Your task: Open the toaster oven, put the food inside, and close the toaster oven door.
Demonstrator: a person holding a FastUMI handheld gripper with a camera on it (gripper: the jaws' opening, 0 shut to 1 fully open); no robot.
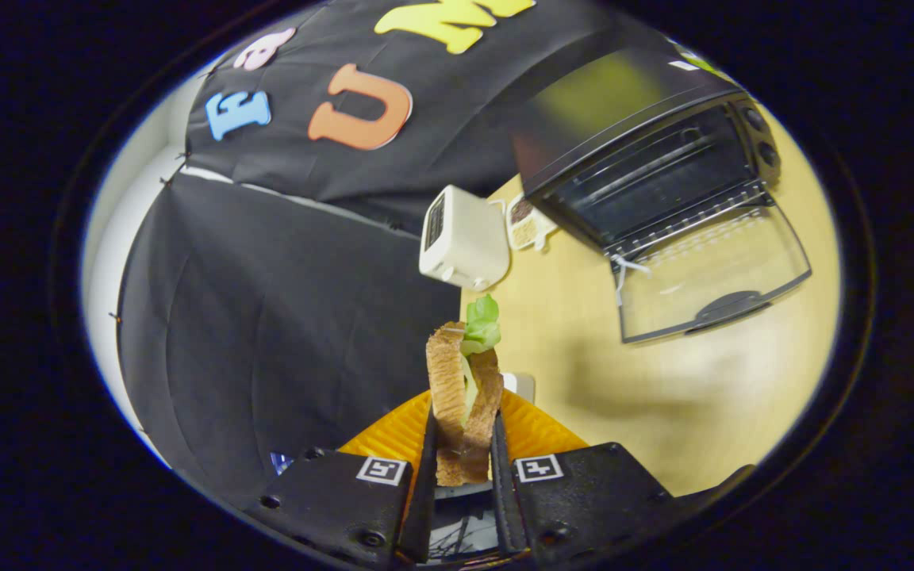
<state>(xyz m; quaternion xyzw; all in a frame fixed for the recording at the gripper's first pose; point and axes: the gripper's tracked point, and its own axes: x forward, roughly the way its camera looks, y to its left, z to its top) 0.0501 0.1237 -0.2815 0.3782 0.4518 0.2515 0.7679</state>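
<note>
My gripper point(463, 444) is shut on a sandwich point(461, 388), two brown bread slices with green lettuce sticking out at the far end. The sandwich stands on edge between the fingers and is lifted above an orange ribbed plate point(536, 432) just beneath them. Well beyond the fingers and to the right stands the black toaster oven point(647, 151), its glass door point(707, 274) folded down flat onto the wooden table point(568, 349), with the wire rack visible inside.
A white pop-up toaster point(461, 238) stands on the table left of the oven. A small white container point(527, 222) sits between the two. The table's left edge runs close beside the plate and the toaster.
</note>
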